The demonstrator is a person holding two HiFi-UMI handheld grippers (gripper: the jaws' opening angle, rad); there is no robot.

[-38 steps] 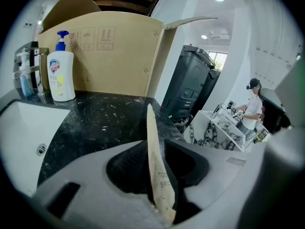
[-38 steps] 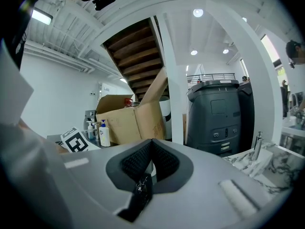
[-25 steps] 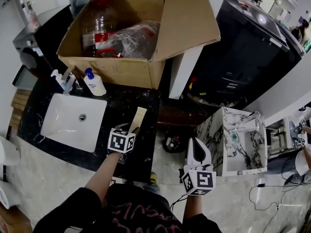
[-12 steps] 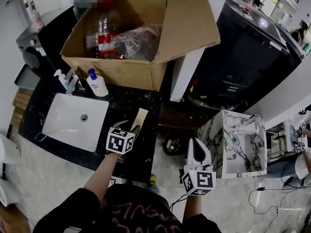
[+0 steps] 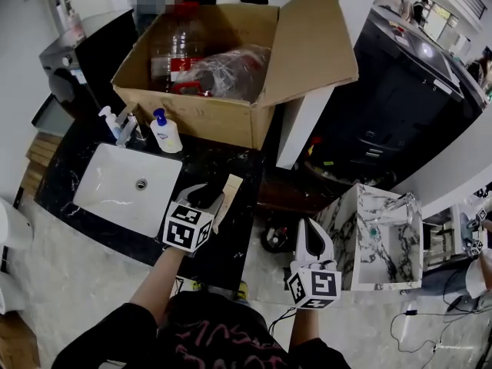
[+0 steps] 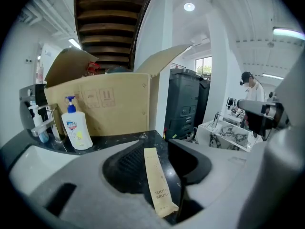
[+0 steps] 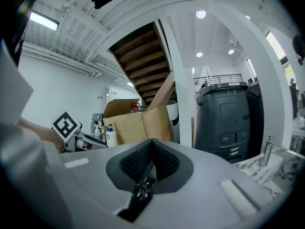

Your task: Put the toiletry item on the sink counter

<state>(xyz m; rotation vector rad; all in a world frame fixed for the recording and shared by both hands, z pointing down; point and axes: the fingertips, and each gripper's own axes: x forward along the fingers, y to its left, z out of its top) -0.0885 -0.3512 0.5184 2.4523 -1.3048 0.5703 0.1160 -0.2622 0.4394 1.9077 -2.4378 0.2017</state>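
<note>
On the black sink surface (image 5: 234, 241), just beside the basin (image 5: 115, 194), found the toothbrush packet (image 5: 229, 190) lying flat and loose. Logged the left gripper (image 5: 206, 196) higher above it than a second ago, fingers (image 6: 125, 166) wide apart though just eased slightly inward, packet in line between them below but untouched; judged the placing done, only withdrawal left. Noted the right gripper (image 5: 309, 229) idle off the surface edge, fingers pressed together on nothing.

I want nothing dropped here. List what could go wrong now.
The toothbrush box lies near the counter's right edge, so a knock could send it off. The left gripper hangs right above it, open, its jaws just closing slightly on nothing. It might catch the box.
</note>
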